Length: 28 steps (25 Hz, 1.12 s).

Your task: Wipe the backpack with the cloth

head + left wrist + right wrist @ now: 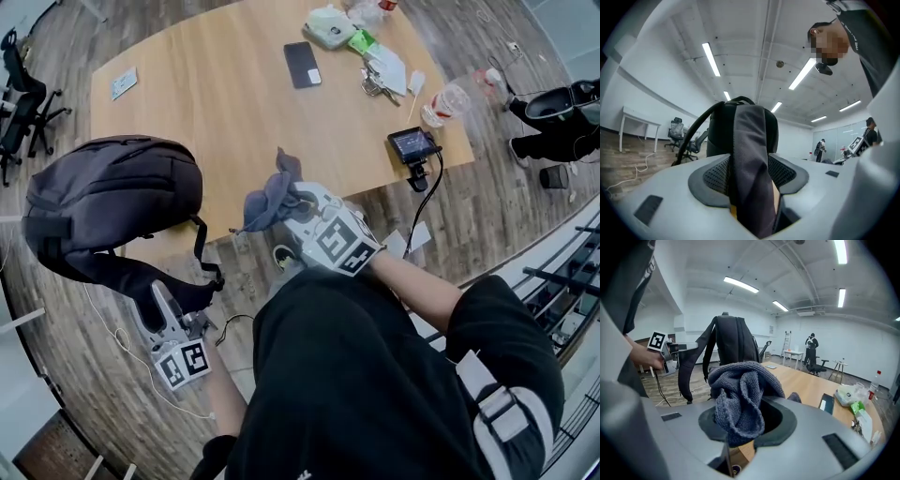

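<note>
A dark grey backpack [112,197] lies on the near left corner of the wooden table [234,103], and its straps hang over the edge. One shoulder strap [122,272] runs down to my left gripper [167,298]. In the left gripper view that strap [752,164] lies between the jaws, which stand wide with a gap beside it. The backpack [740,126] rises behind the strap. My right gripper [295,202] is raised over the table's near edge, right of the backpack, and is shut on a bunched blue-grey cloth [272,197]. In the right gripper view the cloth [740,394] fills the jaws, with the backpack [733,343] beyond it.
A black phone [302,64], a pale pouch [328,26], keys [375,80], plastic cups [445,101] and a small screen device [412,145] sit on the table's far and right parts. An office chair [19,94] stands at the left. A white cable [122,342] lies on the floor.
</note>
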### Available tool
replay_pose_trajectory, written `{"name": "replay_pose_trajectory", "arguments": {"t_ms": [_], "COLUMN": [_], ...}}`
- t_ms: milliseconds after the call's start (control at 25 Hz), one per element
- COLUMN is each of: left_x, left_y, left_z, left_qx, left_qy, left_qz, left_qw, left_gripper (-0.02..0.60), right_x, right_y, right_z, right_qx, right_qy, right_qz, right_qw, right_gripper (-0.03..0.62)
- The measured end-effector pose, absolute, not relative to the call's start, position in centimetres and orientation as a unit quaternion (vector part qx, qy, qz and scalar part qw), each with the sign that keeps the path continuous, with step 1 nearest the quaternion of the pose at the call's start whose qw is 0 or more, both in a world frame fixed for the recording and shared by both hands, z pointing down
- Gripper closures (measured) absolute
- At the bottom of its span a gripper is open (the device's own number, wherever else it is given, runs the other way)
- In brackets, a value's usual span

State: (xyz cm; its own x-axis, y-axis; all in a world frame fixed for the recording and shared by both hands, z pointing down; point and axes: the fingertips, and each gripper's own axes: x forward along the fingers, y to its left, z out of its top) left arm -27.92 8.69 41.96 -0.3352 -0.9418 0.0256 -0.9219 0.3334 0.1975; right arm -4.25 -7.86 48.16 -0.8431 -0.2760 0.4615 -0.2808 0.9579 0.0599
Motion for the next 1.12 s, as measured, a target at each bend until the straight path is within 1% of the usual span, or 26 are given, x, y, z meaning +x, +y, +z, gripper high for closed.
{"name": "replay_pose_trajectory", "arguments": {"t_ms": [160,360,400,480,560,720,800,880,920,1000,1040,1120], "left_x": [-26.7,-26.2,-26.4,-26.6,-26.8,-26.3,-26.4,-27.3,-27.6,-26.2,-24.9,-22.0], "left_y": [9.1,8.7,9.1,9.9,10.6,12.2,12.8,14.1,14.7,14.4,13.6,11.5], "left_z": [42.0,41.6,41.5,41.0,40.5,39.1,38.7,38.7,38.7,37.7,37.0,36.1], "left_qx": [0.603,0.603,0.590,0.567,0.552,0.539,0.534,0.515,0.511,0.547,0.577,0.639], "left_qy": [-0.794,-0.789,-0.798,-0.812,-0.821,-0.831,-0.832,-0.837,-0.840,-0.830,-0.813,-0.768], "left_qz": [-0.046,-0.082,-0.092,-0.104,-0.115,-0.114,-0.128,-0.161,-0.158,-0.098,-0.070,-0.051], "left_qw": [0.059,0.080,0.085,0.089,0.090,0.070,0.077,0.095,0.091,0.047,0.023,0.002], "left_gripper": [0.337,0.339,0.350,0.398,0.430,0.446,0.448,0.480,0.486,0.551,0.559,0.563], "right_x": [-3.5,-3.3,-3.0,-2.4,-1.9,-1.0,-0.5,0.0,0.1,0.4,0.4,0.4], "right_y": [-7.1,-6.4,-6.4,-6.4,-6.3,-6.4,-6.5,-6.6,-6.6,-6.6,-6.6,-6.6], "right_z": [47.4,45.3,44.9,44.1,43.7,42.7,42.1,41.4,41.0,40.5,40.4,40.4], "right_qx": [0.173,0.214,0.225,0.245,0.260,0.282,0.296,0.310,0.315,0.323,0.324,0.325], "right_qy": [-0.957,-0.959,-0.959,-0.957,-0.954,-0.951,-0.948,-0.946,-0.945,-0.943,-0.942,-0.942], "right_qz": [0.006,0.003,0.005,0.005,0.004,-0.002,-0.003,-0.006,-0.009,-0.011,-0.011,-0.012], "right_qw": [0.231,0.185,0.174,0.156,0.146,0.130,0.113,0.097,0.092,0.085,0.083,0.084], "right_gripper": [0.502,0.502,0.502,0.502,0.502,0.502,0.502,0.502,0.502,0.502,0.502,0.502]}}
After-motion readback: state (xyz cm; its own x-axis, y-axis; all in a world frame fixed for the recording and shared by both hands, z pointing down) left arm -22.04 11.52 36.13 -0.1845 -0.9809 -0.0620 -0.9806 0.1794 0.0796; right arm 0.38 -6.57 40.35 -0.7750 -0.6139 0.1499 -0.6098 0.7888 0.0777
